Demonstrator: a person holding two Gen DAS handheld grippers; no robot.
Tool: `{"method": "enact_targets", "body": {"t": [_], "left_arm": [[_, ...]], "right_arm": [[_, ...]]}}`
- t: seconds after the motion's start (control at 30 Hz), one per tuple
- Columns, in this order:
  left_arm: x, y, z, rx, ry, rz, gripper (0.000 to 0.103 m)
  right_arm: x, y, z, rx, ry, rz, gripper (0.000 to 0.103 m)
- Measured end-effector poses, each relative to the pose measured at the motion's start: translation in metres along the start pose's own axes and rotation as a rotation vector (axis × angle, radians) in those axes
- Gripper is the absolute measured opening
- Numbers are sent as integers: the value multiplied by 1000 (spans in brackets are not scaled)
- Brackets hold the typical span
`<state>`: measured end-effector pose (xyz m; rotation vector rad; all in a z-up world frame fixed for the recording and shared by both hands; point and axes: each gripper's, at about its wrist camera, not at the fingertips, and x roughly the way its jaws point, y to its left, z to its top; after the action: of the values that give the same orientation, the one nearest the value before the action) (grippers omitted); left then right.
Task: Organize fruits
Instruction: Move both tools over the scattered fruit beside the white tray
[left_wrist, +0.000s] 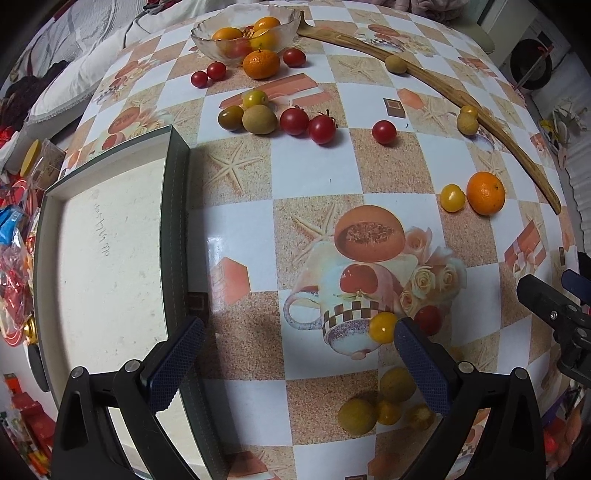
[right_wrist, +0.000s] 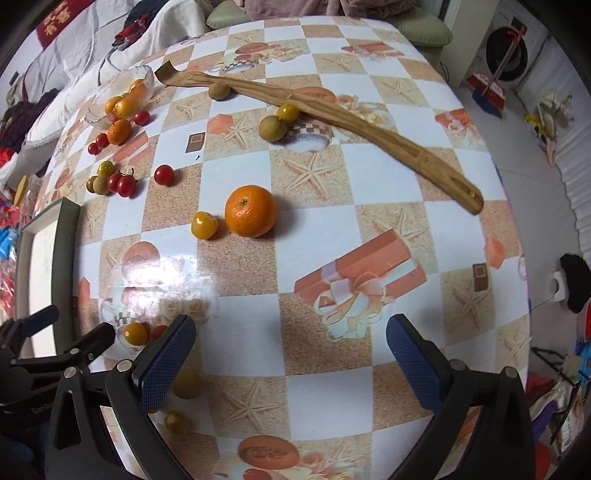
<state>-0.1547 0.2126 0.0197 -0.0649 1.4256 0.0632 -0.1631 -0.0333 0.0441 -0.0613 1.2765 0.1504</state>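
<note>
Fruit lies scattered on a checkered tablecloth. A glass bowl (left_wrist: 243, 35) at the far side holds oranges and a tomato. A mandarin (left_wrist: 261, 63) and red cherry tomatoes (left_wrist: 294, 120) lie near it. Another mandarin (right_wrist: 250, 211) sits beside a yellow tomato (right_wrist: 204, 225) mid-table. My left gripper (left_wrist: 299, 350) hovers open over the cloth, a yellow tomato (left_wrist: 383, 327) touching its right finger's tip. My right gripper (right_wrist: 291, 347) is open above bare cloth, holding nothing. An empty dark-rimmed box (left_wrist: 110, 258) lies at the left.
A long curved wooden stick (right_wrist: 332, 114) crosses the far right of the table, with brownish-green fruits (right_wrist: 272, 128) against it. Several small yellow-green fruits (left_wrist: 384, 406) lie near the front edge. Bedding and clutter surround the table; the floor drops away on the right.
</note>
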Motion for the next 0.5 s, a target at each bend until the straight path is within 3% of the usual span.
{"method": "enact_targets", "body": {"t": [0.5], "left_arm": [[10, -24, 10, -6, 30, 13, 103]], "right_arm": [[5, 3, -1, -4, 27, 8, 103]]}}
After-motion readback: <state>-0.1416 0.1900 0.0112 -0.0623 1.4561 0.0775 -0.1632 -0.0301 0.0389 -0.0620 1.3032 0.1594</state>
